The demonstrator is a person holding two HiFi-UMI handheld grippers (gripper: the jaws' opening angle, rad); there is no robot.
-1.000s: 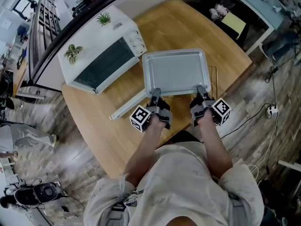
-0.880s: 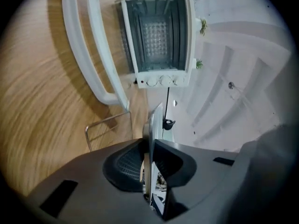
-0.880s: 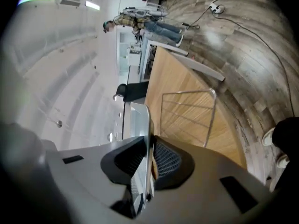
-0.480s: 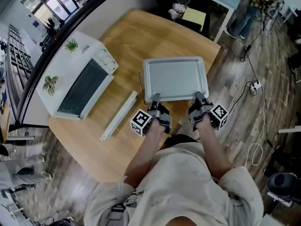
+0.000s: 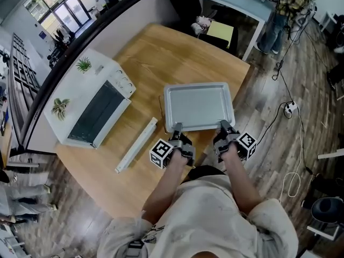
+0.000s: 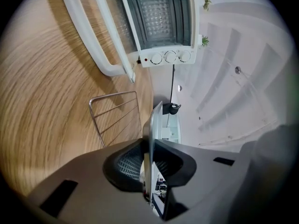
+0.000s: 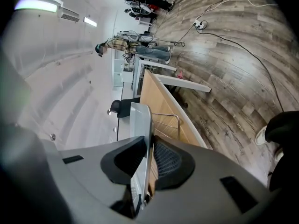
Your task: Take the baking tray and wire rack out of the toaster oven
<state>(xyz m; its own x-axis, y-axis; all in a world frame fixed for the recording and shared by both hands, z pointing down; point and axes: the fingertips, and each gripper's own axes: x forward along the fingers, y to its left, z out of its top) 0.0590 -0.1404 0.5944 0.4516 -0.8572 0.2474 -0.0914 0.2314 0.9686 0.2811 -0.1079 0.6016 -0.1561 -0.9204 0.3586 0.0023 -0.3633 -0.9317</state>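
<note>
**Baking tray [image 5: 199, 106] held clear of the toaster oven [image 5: 88, 104]**
Since a second ago the tray has moved away from the oven's open door. It now lies ahead of the jaws, over the wire rack [image 6: 117, 113] on the bench [image 5: 177, 58], so both pieces look out. The left gripper [image 5: 176, 128] and right gripper [image 5: 223, 126] sit side by side, tipped slightly down, with jaws clamped on its near rim.

The wooden table [image 5: 177, 47] carries a white toaster oven [image 5: 86, 93], its door [image 5: 137, 143] dropped open, and a wire rack [image 6: 117, 118] lying beside it.
</note>
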